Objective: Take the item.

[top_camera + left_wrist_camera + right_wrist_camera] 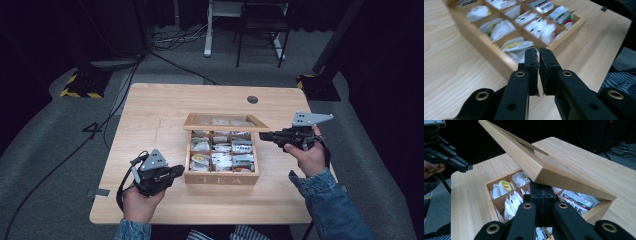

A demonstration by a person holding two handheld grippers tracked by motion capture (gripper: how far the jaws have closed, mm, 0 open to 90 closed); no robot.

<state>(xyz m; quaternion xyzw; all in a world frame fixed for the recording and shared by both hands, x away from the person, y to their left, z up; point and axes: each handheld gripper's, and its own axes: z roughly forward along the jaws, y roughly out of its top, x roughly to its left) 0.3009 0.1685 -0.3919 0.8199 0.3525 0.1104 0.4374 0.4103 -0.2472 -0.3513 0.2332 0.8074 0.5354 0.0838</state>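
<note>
1. A wooden tea box (221,176) is sitting mid-bench (150,110), its lid (225,121) propped half open over compartments full of tea bags (220,155).
2. The left gripper (176,171) is hovering just left of the box's front corner, its fingers (532,62) nearly touching, nothing between them.
3. The right gripper (264,135) is resting at the lid's right edge, its fingers (537,195) closed together under the raised lid, gripping nothing visible.
</note>
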